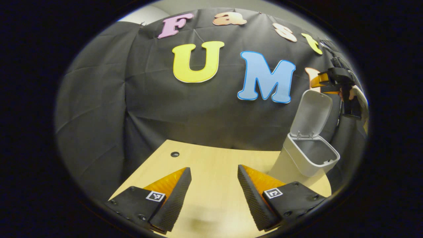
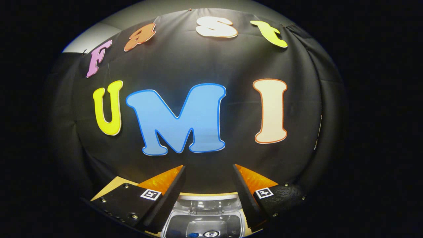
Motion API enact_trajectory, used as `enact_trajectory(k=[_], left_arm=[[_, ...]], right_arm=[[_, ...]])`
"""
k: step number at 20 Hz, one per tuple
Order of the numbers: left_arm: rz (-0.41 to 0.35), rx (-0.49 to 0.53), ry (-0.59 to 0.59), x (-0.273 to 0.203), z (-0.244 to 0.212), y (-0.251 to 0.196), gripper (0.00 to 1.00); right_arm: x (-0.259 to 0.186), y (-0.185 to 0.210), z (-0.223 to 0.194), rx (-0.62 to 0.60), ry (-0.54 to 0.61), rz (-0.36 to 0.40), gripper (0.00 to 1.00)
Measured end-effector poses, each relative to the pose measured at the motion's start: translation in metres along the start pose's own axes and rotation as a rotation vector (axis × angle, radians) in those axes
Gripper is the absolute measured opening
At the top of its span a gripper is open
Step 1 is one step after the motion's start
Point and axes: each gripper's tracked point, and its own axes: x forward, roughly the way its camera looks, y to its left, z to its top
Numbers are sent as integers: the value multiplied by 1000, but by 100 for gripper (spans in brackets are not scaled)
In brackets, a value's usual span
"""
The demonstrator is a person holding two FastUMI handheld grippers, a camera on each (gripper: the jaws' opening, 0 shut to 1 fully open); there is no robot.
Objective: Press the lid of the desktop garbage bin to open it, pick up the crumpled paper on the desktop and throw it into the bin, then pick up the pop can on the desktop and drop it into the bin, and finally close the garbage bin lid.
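Left gripper (image 1: 214,185) spread wide, nothing between its fingers, hovering low over bare wooden desktop (image 1: 211,158) with free room ahead up to the far edge at the black cloth wall (image 1: 165,109). Small round hole (image 1: 174,154) near that far edge, to the left. Desktop garbage bin (image 1: 305,158) standing at the right end of the desktop, lid (image 1: 312,114) swung up and open. Right gripper (image 2: 209,185) also spread wide and empty, held directly above the bin's open mouth (image 2: 205,221), rim between its fingers; something inside at the bottom, too small to name. Same gripper seen high beside the raised lid in the left gripper view, a hand (image 1: 355,94) holding it
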Motion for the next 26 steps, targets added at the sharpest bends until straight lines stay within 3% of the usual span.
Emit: enact_trajectory(k=[4,6,7,9,10,12,19,26], left_arm=[[-3,10,4,3,-2,-3,93],[-14,16,6,6,-5,-9,99],[-24,17,7,6,-6,-14,93],[-43,20,10,6,-8,-23,93],[-49,21,10,5,-10,-28,99],[-68,23,11,5,-11,-37,93],[-101,44,11,-1,-14,-53,93],[-106,54,11,-3,-13,-58,93]], right_arm=[[-3,-1,-12,-20,43,10,88],[-15,1,-19,-7,52,21,88],[-21,2,-22,-5,58,27,88],[-32,3,-33,-11,77,38,88],[-39,3,-39,-13,89,43,88],[-49,3,-56,-12,118,54,88],[-74,5,-143,-18,282,72,89],[-77,2,-181,-28,337,73,89]])
